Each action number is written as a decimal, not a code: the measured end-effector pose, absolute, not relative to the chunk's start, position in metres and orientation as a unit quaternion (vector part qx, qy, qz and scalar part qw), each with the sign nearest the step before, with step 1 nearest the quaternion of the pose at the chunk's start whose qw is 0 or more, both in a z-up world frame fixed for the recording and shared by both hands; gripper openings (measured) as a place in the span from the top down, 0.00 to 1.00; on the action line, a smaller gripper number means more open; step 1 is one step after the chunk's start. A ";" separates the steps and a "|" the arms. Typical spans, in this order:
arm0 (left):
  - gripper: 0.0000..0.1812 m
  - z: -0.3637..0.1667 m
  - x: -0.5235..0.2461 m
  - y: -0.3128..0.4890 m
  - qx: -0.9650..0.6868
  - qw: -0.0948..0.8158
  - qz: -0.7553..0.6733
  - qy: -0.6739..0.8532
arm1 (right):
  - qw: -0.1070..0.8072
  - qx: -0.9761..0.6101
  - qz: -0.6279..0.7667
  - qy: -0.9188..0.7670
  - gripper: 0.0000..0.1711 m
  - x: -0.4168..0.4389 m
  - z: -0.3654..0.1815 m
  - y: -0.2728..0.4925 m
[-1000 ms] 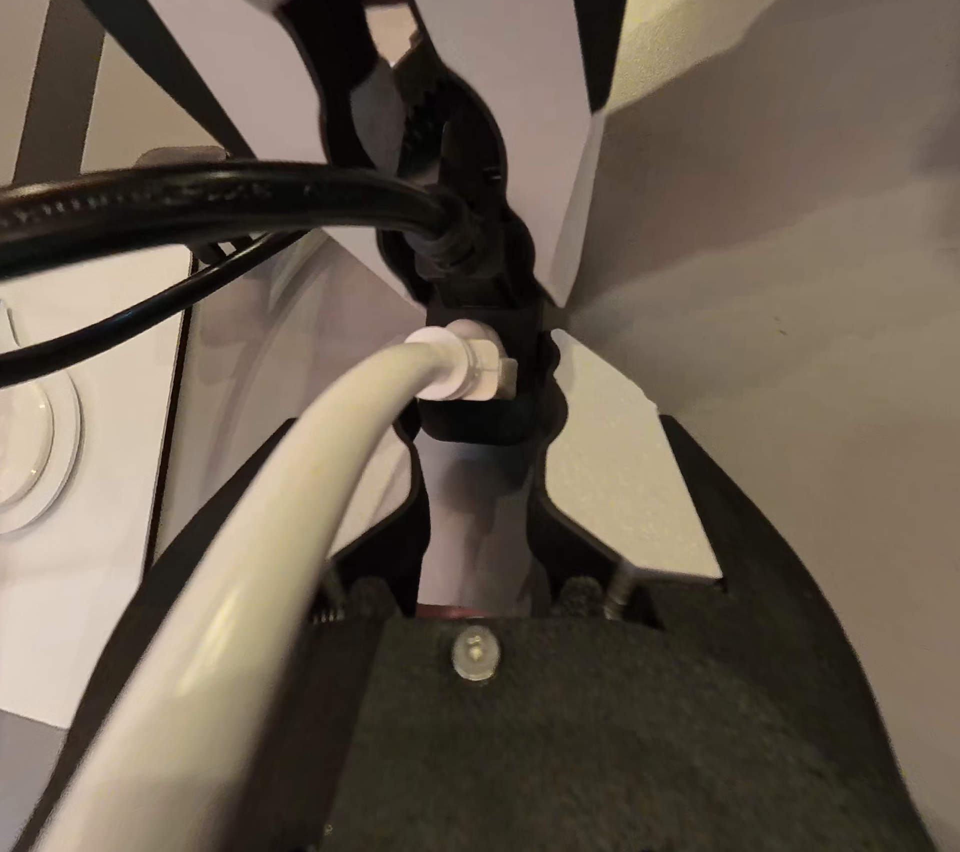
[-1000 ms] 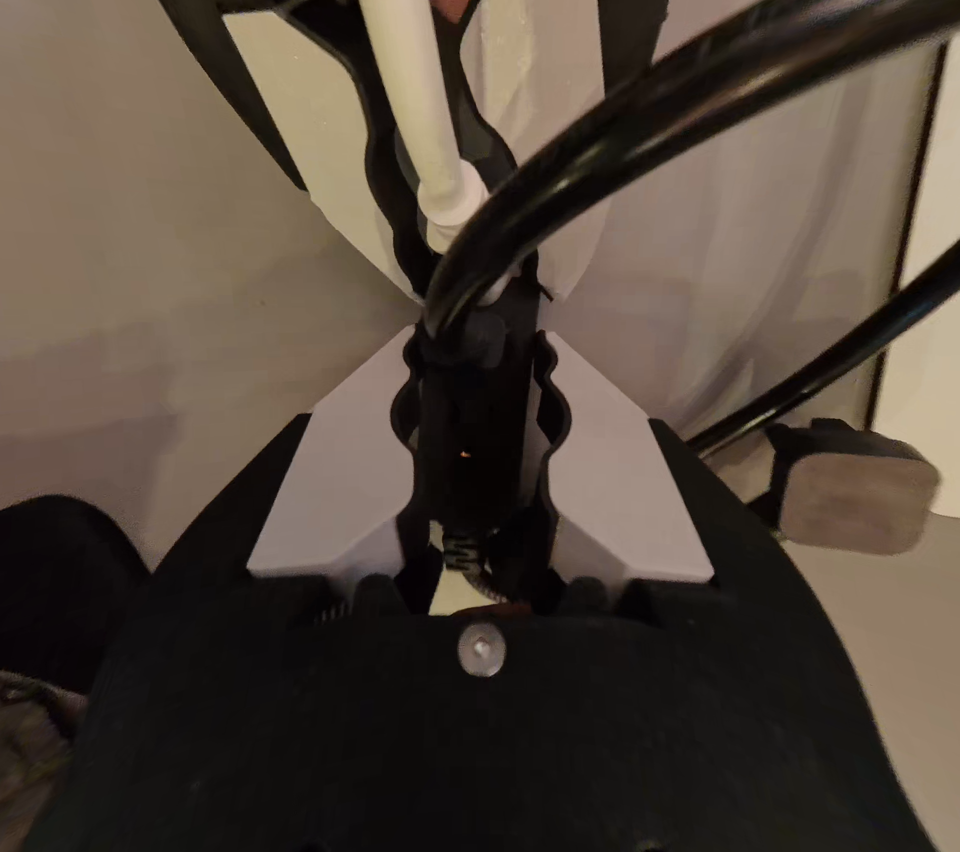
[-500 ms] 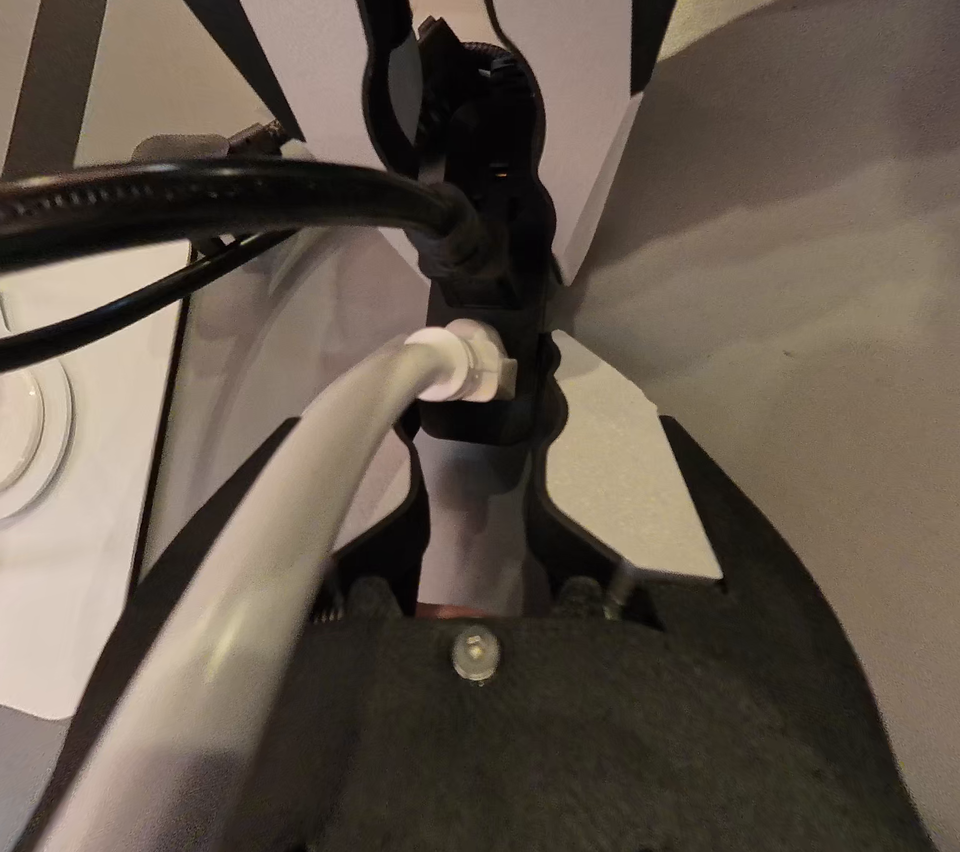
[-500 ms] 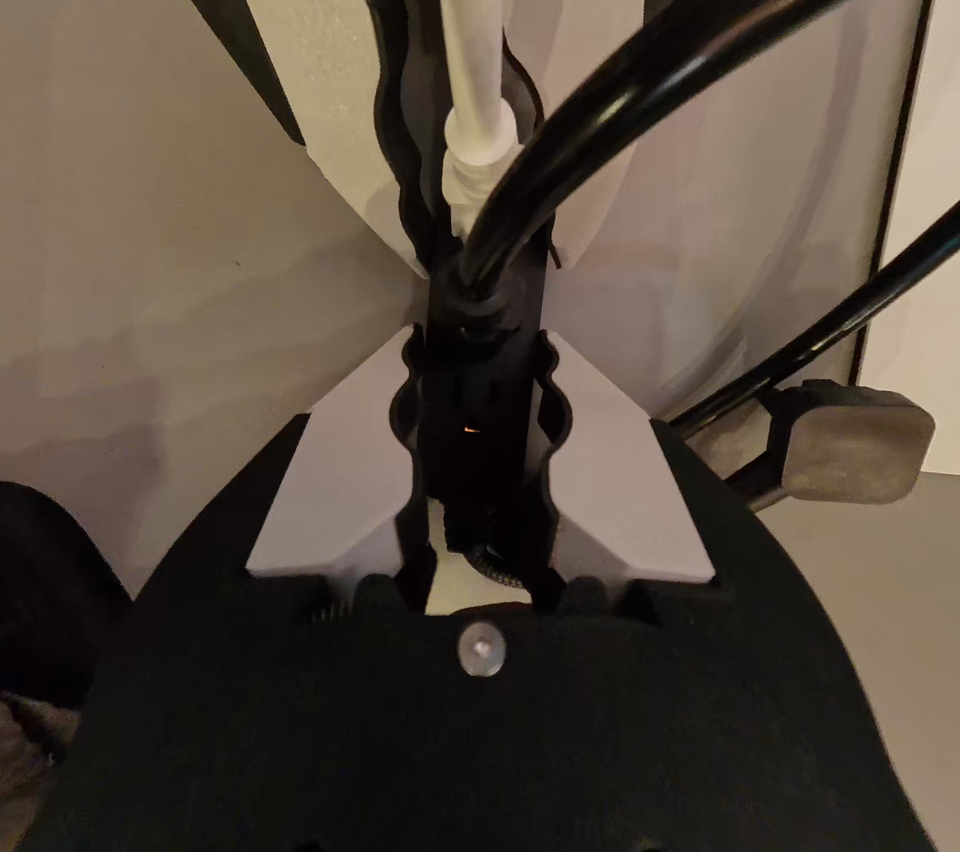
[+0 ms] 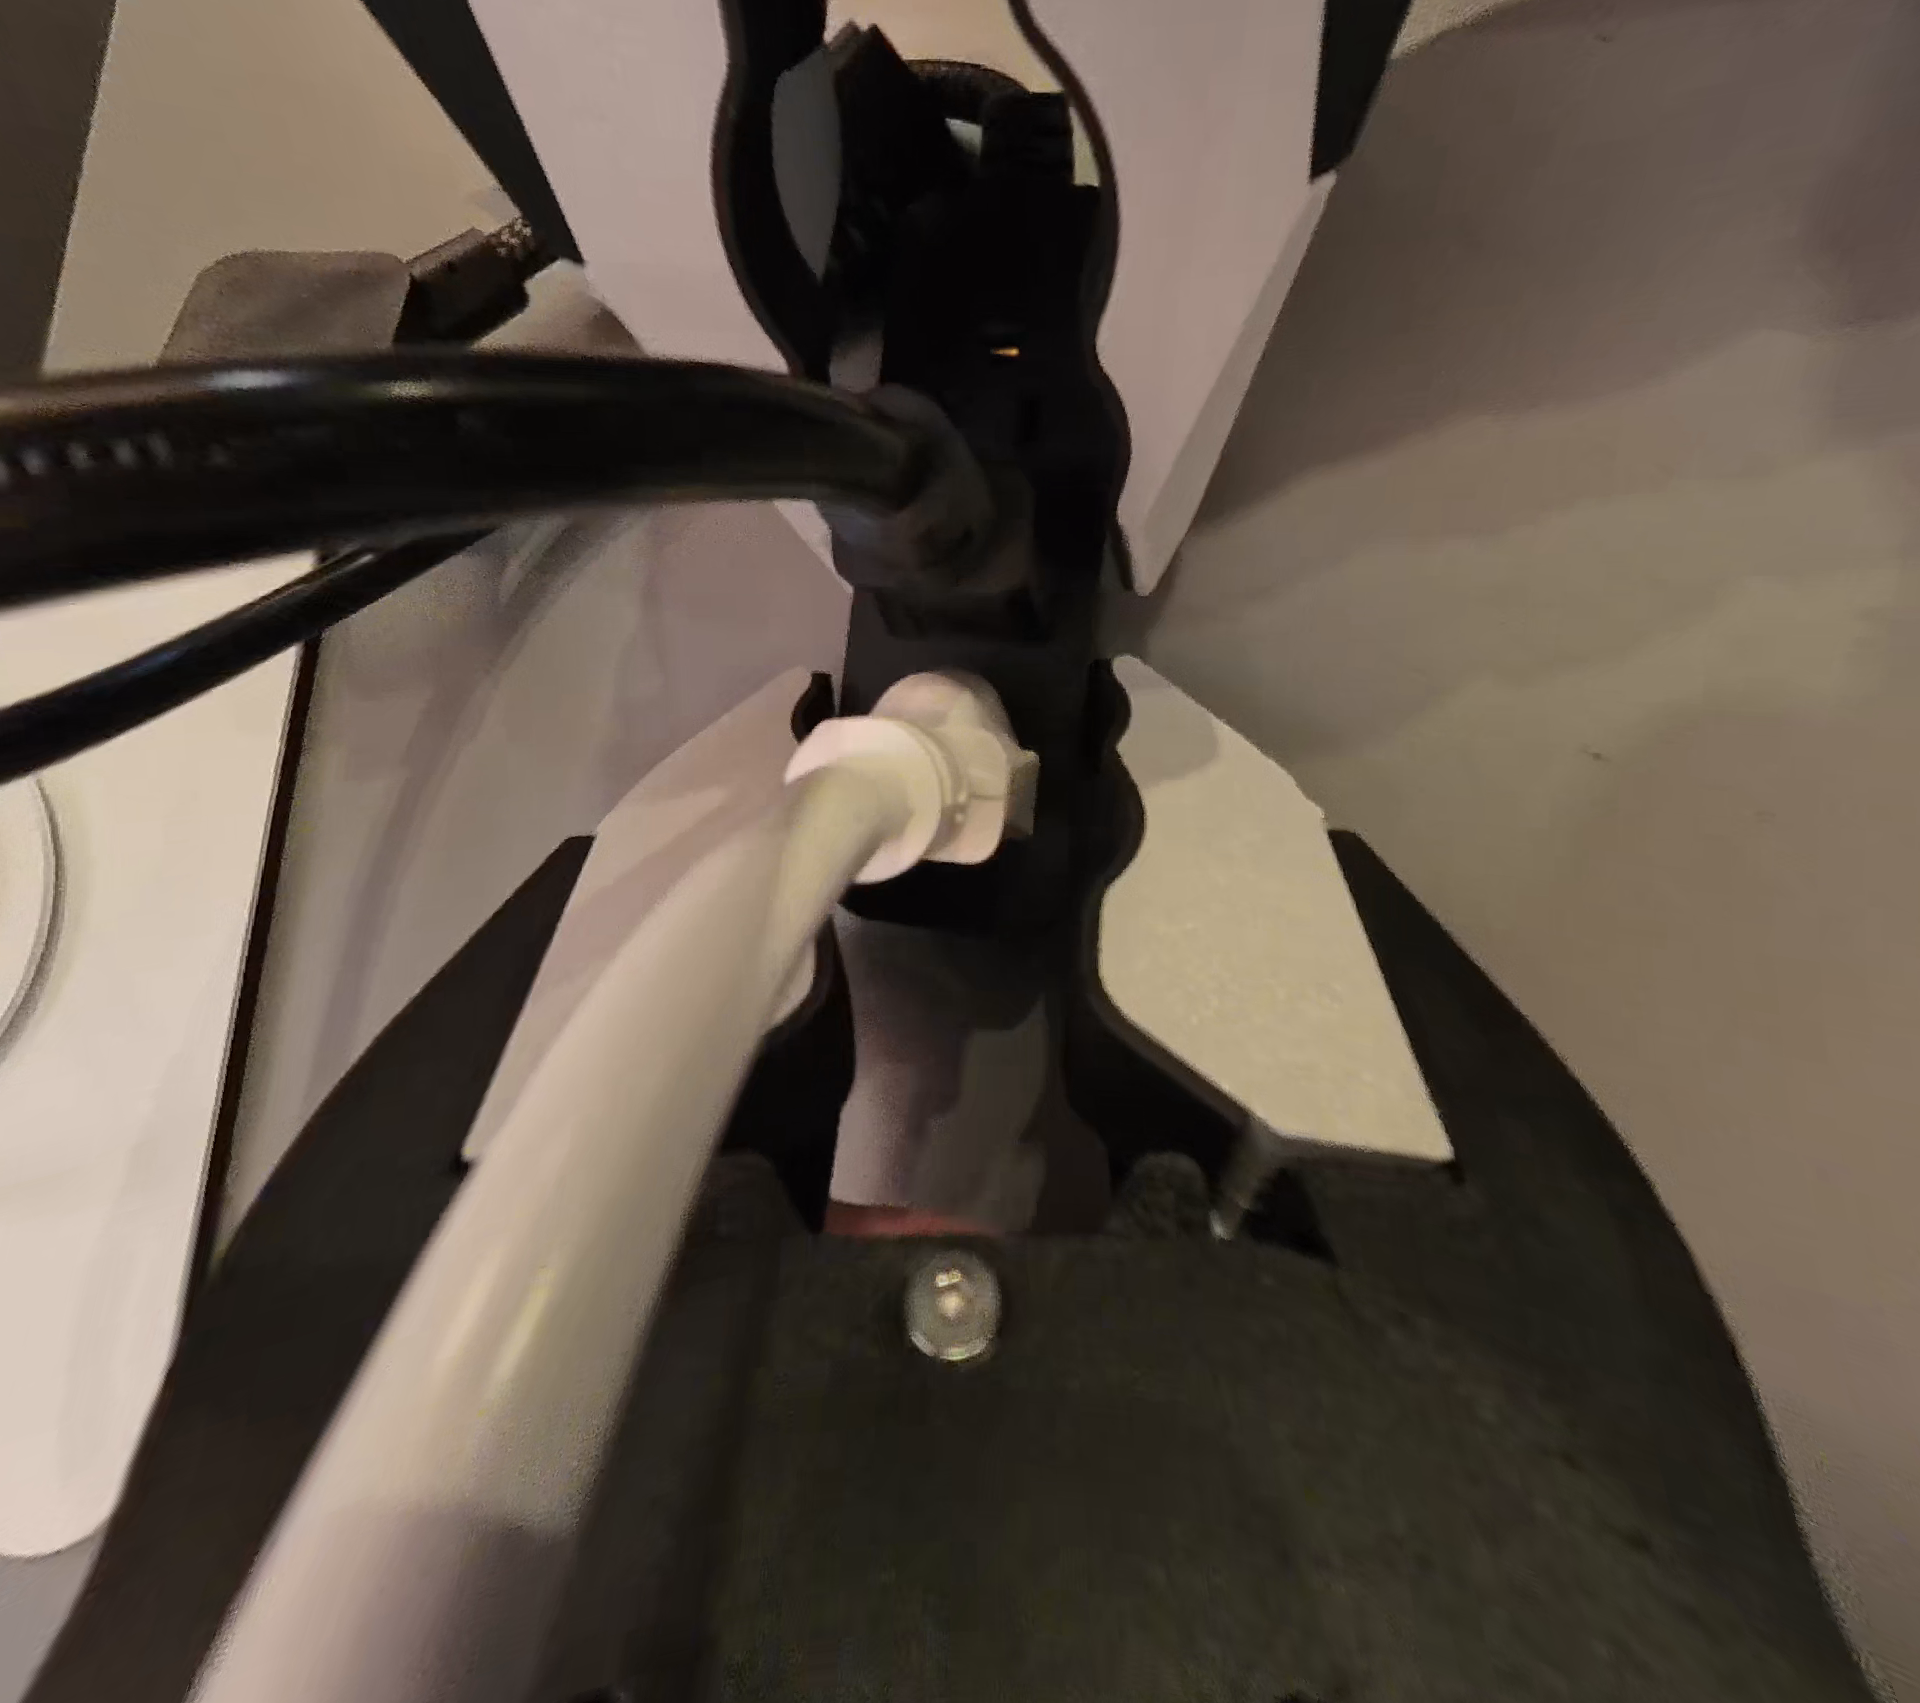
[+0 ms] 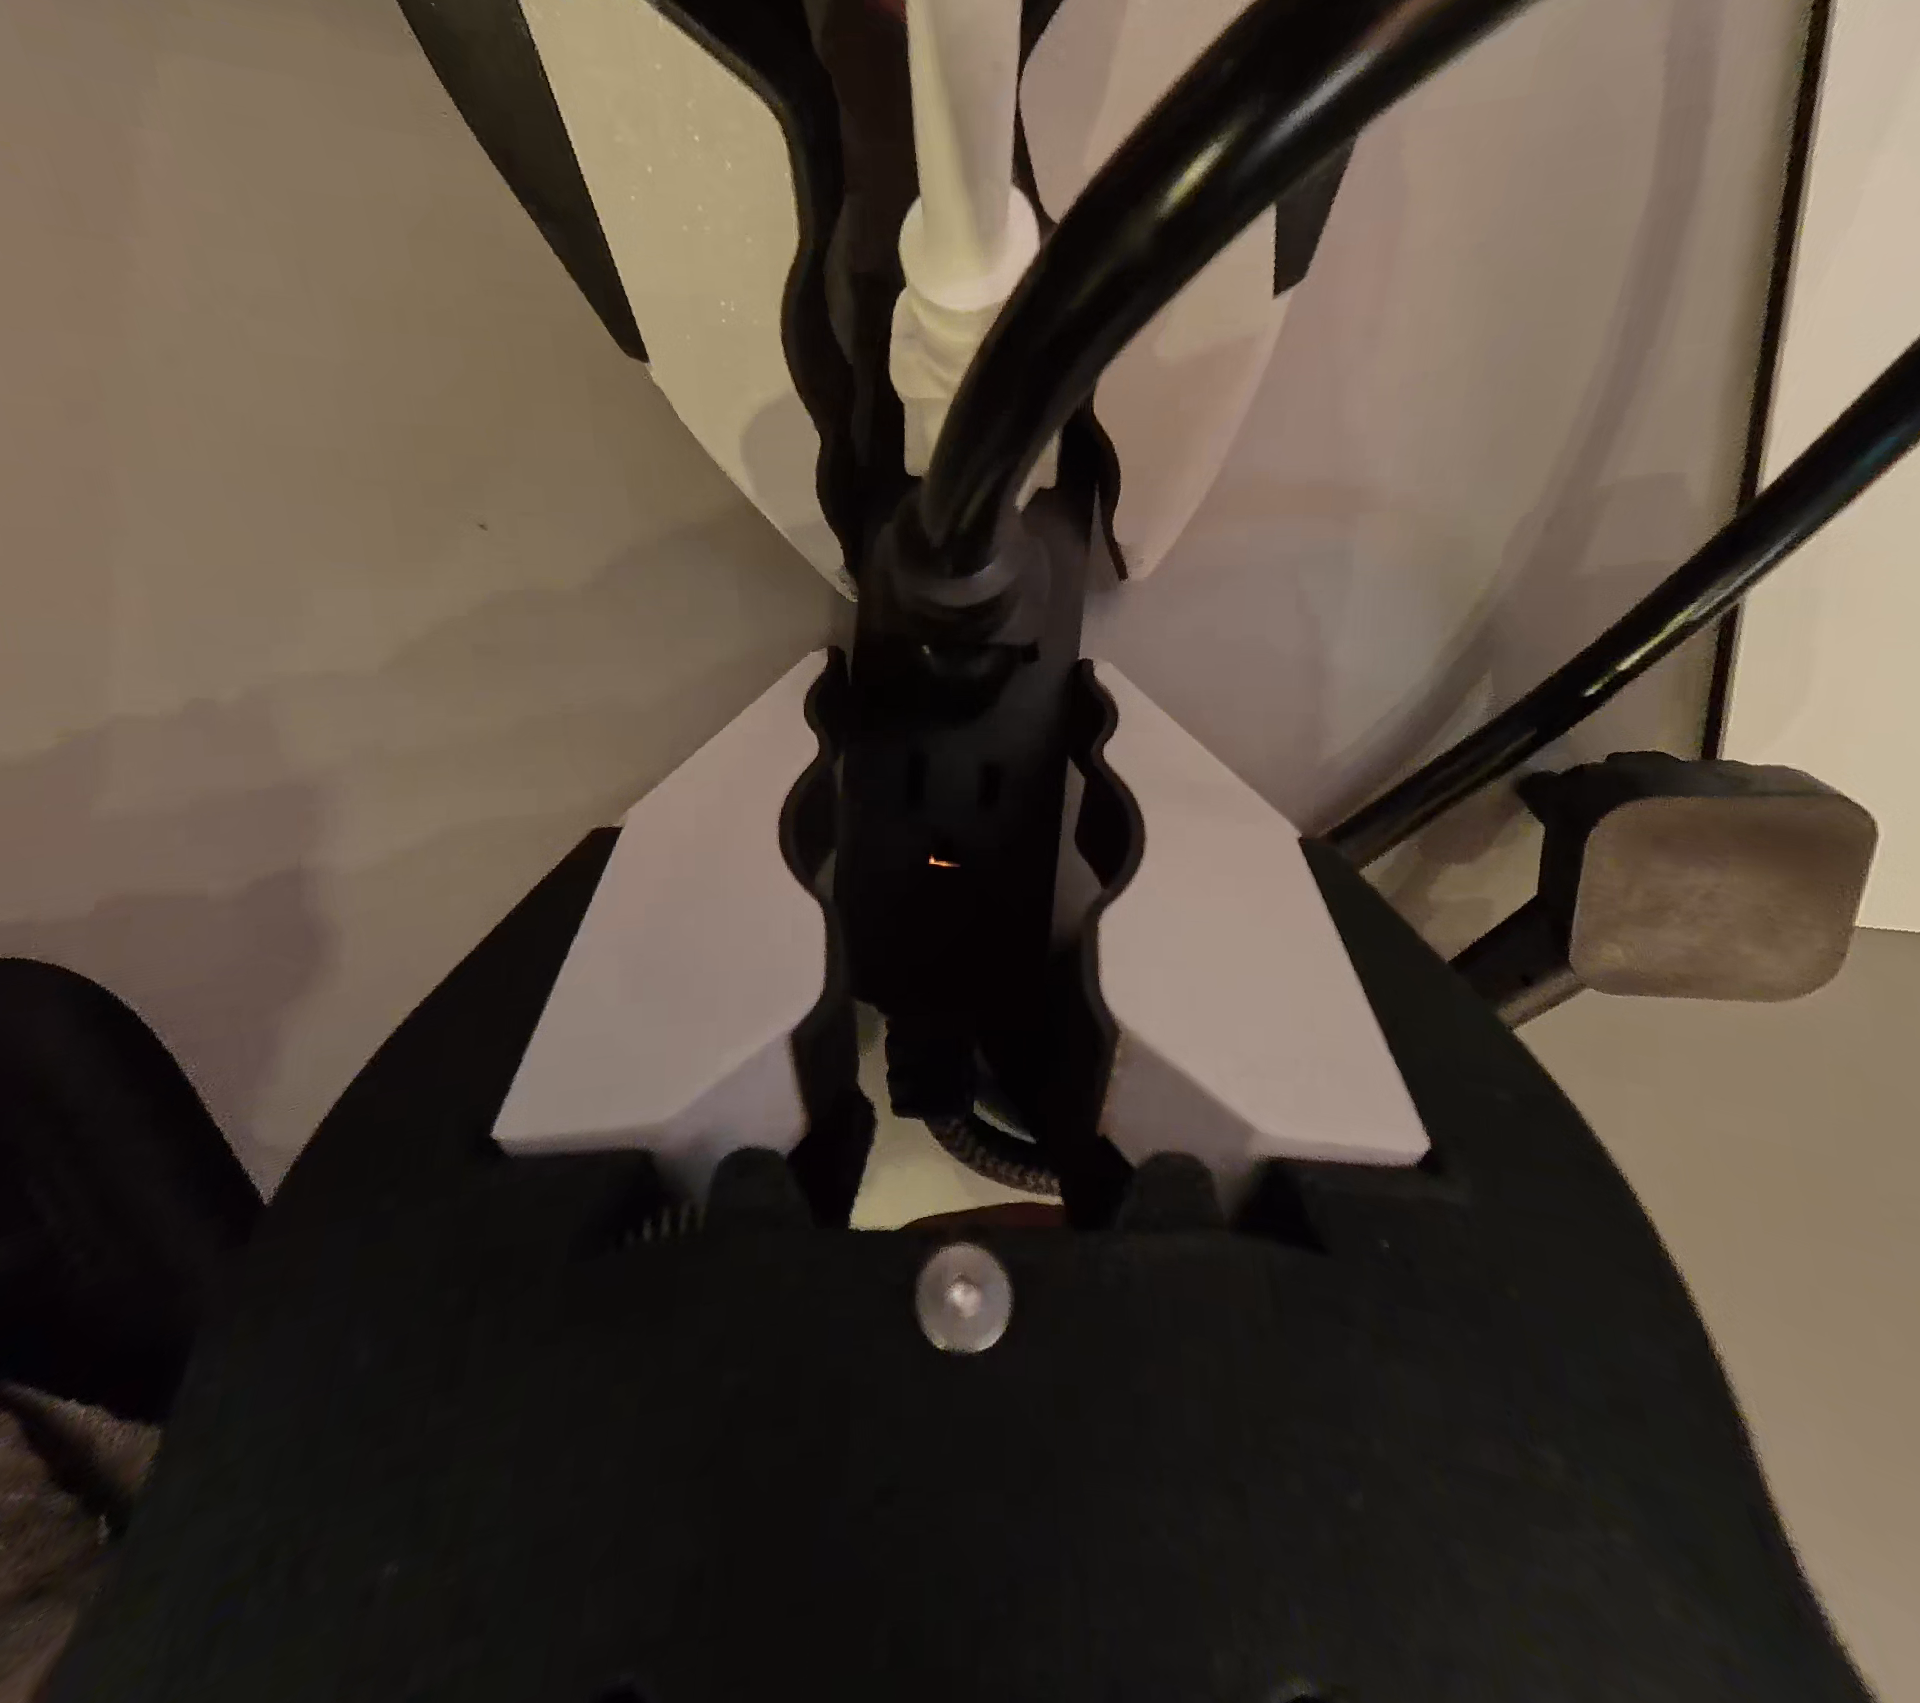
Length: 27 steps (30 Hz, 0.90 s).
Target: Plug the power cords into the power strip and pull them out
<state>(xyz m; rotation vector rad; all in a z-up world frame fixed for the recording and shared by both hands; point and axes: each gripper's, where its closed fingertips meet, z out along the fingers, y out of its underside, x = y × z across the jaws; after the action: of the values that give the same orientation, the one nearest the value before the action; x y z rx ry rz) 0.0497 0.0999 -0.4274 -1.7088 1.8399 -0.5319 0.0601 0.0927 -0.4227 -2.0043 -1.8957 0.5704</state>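
No writing is readable; a black power strip (image 5: 966,531) is clamped at opposite ends by the left gripper (image 5: 961,780) and right gripper (image 6: 951,832), above a pale desk (image 5: 1558,614). A white cord (image 5: 914,780) and black cord (image 6: 1091,323) are plugged in. Since a second ago, the grippers have slid closer together along it.

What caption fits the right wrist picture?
Both grippers clamp a black power strip end to end, white cord and black cord plugged in.
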 end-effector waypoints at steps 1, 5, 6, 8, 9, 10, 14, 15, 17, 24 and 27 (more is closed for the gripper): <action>0.74 -0.427 0.050 0.100 -0.637 0.283 -0.198 0.689 | 0.162 -0.702 0.202 -0.664 0.76 0.060 -0.423 0.093; 0.74 -0.427 0.048 0.103 -0.636 0.286 -0.194 0.690 | 0.168 -0.702 0.200 -0.663 0.76 0.059 -0.421 0.095; 0.74 -0.427 0.047 0.104 -0.635 0.288 -0.194 0.690 | 0.171 -0.701 0.197 -0.663 0.76 0.059 -0.420 0.096; 0.74 -0.427 0.046 0.106 -0.640 0.289 -0.193 0.685 | 0.181 -0.701 0.190 -0.663 0.76 0.058 -0.417 0.099; 0.74 -0.427 0.045 0.108 -0.642 0.289 -0.190 0.684 | 0.184 -0.701 0.186 -0.663 0.76 0.058 -0.416 0.100; 0.74 -0.427 0.045 0.109 -0.645 0.290 -0.189 0.681 | 0.189 -0.700 0.181 -0.665 0.77 0.059 -0.414 0.101; 0.74 -0.426 0.045 0.113 -0.654 0.295 -0.186 0.672 | 0.215 -0.696 0.179 -0.661 0.79 0.057 -0.405 0.107; 0.74 -0.426 0.046 0.113 -0.653 0.295 -0.187 0.672 | 0.216 -0.696 0.180 -0.660 0.79 0.057 -0.405 0.107; 0.74 -0.427 0.046 0.113 -0.654 0.295 -0.190 0.671 | 0.218 -0.695 0.181 -0.661 0.79 0.056 -0.406 0.108; 0.74 -0.426 0.046 0.113 -0.654 0.295 -0.191 0.670 | 0.228 -0.696 0.189 -0.655 0.78 0.053 -0.398 0.109; 0.74 -0.426 0.046 0.114 -0.654 0.296 -0.191 0.669 | 0.235 -0.694 0.184 -0.655 0.78 0.050 -0.394 0.110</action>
<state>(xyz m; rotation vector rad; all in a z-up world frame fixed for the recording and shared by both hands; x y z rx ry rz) 0.0461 0.1136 -0.4264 -1.7387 1.7805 -0.5088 0.0504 0.1097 -0.3943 -1.9050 -1.7981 0.5049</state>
